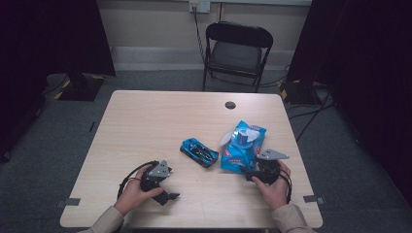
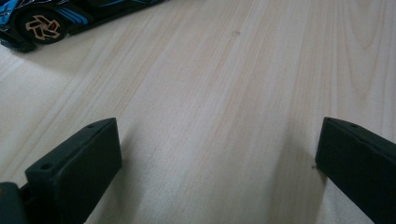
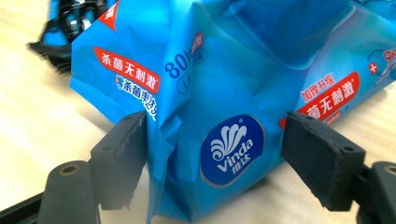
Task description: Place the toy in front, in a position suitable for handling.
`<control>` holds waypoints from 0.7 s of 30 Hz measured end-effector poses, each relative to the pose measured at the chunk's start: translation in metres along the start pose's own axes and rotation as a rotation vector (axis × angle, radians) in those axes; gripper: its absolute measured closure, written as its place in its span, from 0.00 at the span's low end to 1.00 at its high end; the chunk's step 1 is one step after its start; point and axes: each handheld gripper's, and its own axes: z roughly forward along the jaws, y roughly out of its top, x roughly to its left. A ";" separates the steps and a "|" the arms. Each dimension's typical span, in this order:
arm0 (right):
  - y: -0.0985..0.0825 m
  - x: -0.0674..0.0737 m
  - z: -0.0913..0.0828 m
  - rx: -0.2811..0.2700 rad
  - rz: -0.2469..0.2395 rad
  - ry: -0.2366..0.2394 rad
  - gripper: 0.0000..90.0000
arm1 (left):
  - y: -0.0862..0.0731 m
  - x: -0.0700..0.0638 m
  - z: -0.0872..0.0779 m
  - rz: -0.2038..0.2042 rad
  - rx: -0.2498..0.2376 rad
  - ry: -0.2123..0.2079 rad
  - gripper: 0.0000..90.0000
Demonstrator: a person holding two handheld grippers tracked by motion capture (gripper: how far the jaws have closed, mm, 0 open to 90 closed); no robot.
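The person's two hands are sitting at the near edge of the desk (image 1: 145, 111), each wrapped around a claw. The right claw (image 3: 219, 140) is pushing onto the end of the blue wipes pack (image 3: 224, 84), its jaws spread wide on either side of the pack; the one jaw is touching the crumpled wrapper at the pack's side, the other is standing just clear of it, so no firm pinch is showing. From the high view, the pack is lying on the right half of the desk, its flap lifted, with the right claw (image 1: 252, 171) at its near end. Just beside the pack, towards the middle, a blue toy car (image 1: 199, 152) is resting. The left claw (image 2: 219, 154) is lying low over bare wood, jaws spread wide with nothing between them, the car well ahead of it.
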 end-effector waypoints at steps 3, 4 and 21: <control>0.004 -0.005 0.007 -0.010 0.010 -0.012 0.25 | 0.000 0.000 0.000 0.000 -0.001 -0.001 0.00; 0.006 -0.007 0.010 -0.013 0.016 -0.014 0.25 | 0.000 0.000 0.000 0.000 -0.001 -0.001 0.00; 0.037 -0.038 0.056 -0.023 0.060 -0.071 0.22 | 0.000 0.000 0.000 0.003 -0.001 -0.004 0.00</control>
